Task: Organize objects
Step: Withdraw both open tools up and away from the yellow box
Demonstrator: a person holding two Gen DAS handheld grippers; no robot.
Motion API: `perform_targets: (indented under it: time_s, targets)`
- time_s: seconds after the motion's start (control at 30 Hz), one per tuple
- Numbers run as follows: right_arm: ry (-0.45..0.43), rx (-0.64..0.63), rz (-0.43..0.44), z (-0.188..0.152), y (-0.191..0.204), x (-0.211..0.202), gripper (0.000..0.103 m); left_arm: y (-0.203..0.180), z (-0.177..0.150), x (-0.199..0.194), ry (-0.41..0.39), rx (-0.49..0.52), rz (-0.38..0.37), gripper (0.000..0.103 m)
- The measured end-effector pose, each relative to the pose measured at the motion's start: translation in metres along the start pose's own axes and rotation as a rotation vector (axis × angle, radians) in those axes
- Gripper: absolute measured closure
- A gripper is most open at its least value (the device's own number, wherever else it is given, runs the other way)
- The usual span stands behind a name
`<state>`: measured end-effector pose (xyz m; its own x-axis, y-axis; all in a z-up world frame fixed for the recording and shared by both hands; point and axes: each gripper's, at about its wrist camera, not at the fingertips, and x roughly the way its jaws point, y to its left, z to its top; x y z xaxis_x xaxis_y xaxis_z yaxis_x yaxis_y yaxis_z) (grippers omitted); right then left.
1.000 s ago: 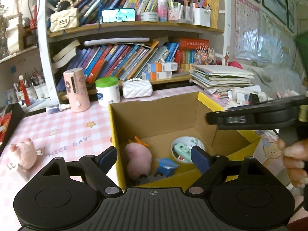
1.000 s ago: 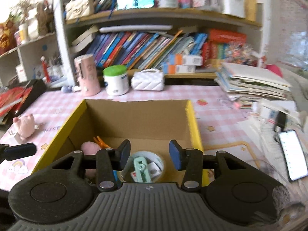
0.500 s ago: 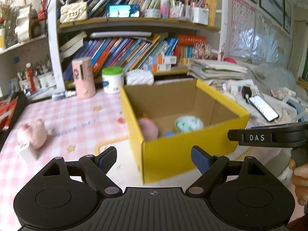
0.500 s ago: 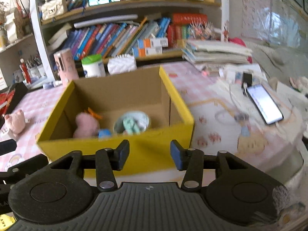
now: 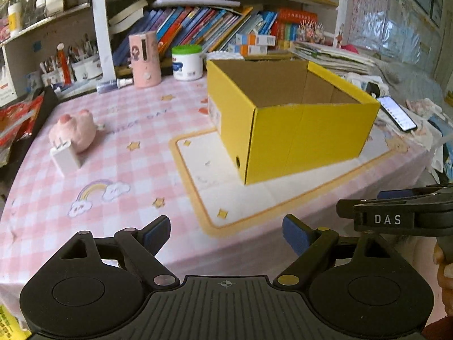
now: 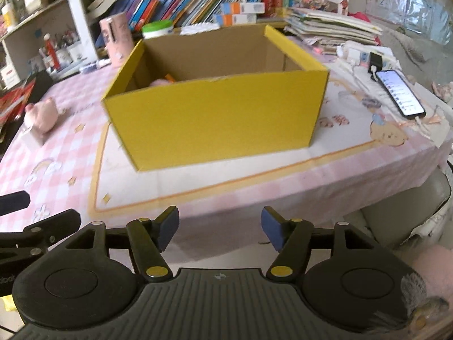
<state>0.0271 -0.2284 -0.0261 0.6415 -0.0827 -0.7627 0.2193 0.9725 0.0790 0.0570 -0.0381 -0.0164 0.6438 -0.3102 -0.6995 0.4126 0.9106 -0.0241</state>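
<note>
Pink checked tablecloth (image 5: 119, 170) covers the table. Yellow cardboard box (image 5: 305, 136) sits on it, open top, on the white panel with the orange border; this is the landmark. Inside the box, only a bit of a pink soft item (image 6: 160, 82) with an orange tip peeks over the near wall in the right wrist view; the rest of the contents is hidden. Bookshelf (image 5: 198, 28) stands behind the box. Stack of papers (image 6: 331, 25) behind-right of the box. Pink plush toy (image 5: 75, 130) well left of the box, touching a small white block (image 5: 65, 158). Pink cylinder (image 5: 143, 59) and green-lidded white jar (image 5: 187, 61) behind-left of the box, side by side. Phone (image 6: 400, 93) right of the box, screen lit. Left gripper (image 5: 226, 233) spread wide, empty, near the table edge in front of the box. Right gripper (image 6: 219, 226) also wide apart, empty, in front of the box.
</note>
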Motion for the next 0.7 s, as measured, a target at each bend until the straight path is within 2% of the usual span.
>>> perform_targets:
  time_s: [0.43, 0.7]
  targets:
    - [0.034, -0.044, 0.045, -0.024, 0.050, -0.005, 0.038, 0.034, -0.028, -0.023, 0.030, -0.001, 0.019, 0.014]
    - [0.034, -0.098, 0.092, -0.029, 0.086, -0.006, 0.038, 0.063, -0.040, -0.038, 0.028, -0.035, 0.066, 0.014]
